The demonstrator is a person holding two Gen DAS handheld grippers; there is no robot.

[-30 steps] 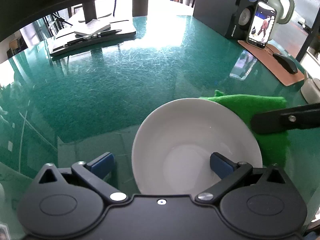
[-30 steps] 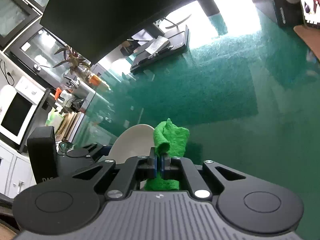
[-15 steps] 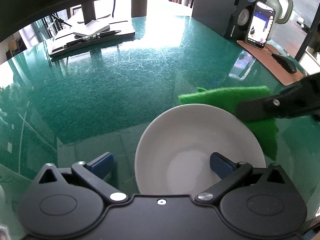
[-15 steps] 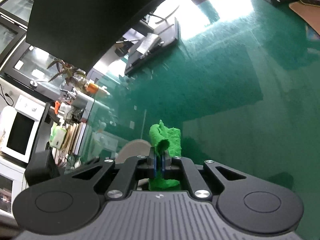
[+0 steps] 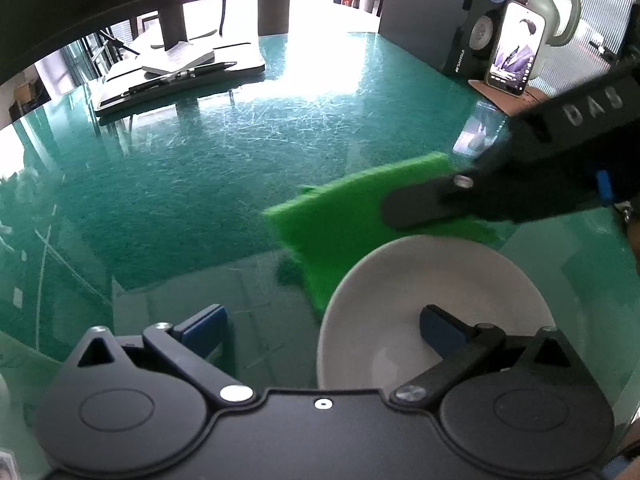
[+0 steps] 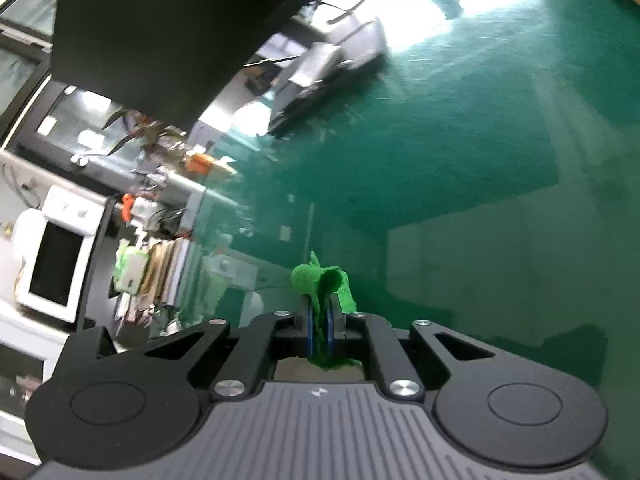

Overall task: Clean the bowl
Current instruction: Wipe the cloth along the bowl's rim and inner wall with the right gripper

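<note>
White bowl under the open left jaws' right finger; right jaws clamped on green cloth beyond its rim.

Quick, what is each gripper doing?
Left gripper: open, one finger inside the bowl.
Right gripper: shut on the green cloth.
</note>
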